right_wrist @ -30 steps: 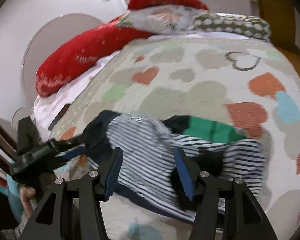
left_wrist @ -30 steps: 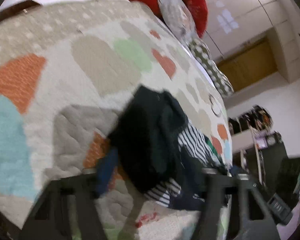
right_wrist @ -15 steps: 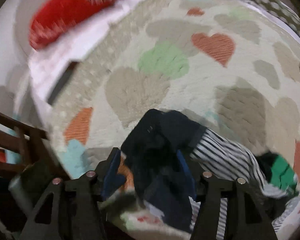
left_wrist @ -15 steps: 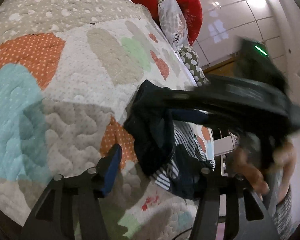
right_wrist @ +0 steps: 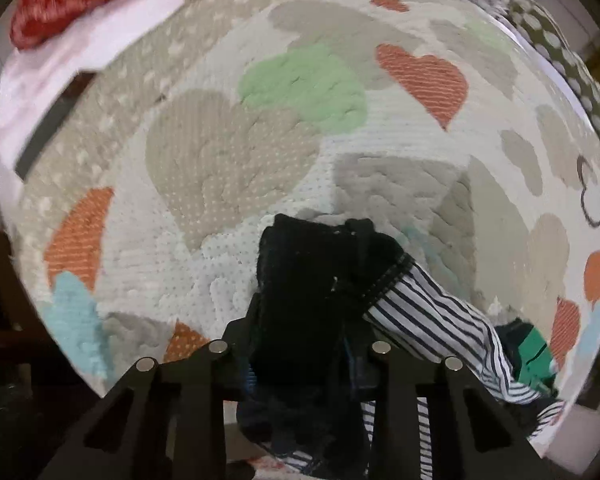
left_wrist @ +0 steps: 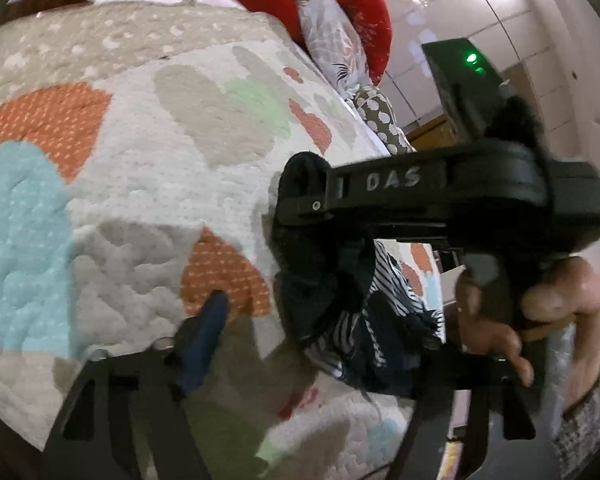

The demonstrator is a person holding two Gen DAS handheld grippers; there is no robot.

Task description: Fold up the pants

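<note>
A heart-patterned quilt point(right_wrist: 228, 168) fills both views, spread over a bed, with red pillows point(left_wrist: 360, 24) at the upper edge of the left wrist frame. Low and centre in the right wrist view I see a crumpled heap: dark navy pants point(right_wrist: 304, 292) on top, a striped garment point(right_wrist: 432, 320) spilling to the lower right, and a scrap of green cloth point(right_wrist: 534, 354) beyond that. My right gripper point(right_wrist: 300, 344) points down into the heap from the bottom centre, its jaws having just narrowed around a thick bunch of the dark pants cloth, which sits pinched between them. In the left wrist view that same gripper crosses from the right, held in a hand point(left_wrist: 496, 312). My left gripper point(left_wrist: 312, 344) stands wide with its jaws just spread; nothing is pressed between them, and one blue pad point(left_wrist: 204, 340) shows at lower left. My worry is that the right grip has bitten several layers, perhaps striped fabric too, so a lift could drag the whole pile. A bunched grab may also slip, or leave the pants twisted and hard to lay flat.
</note>
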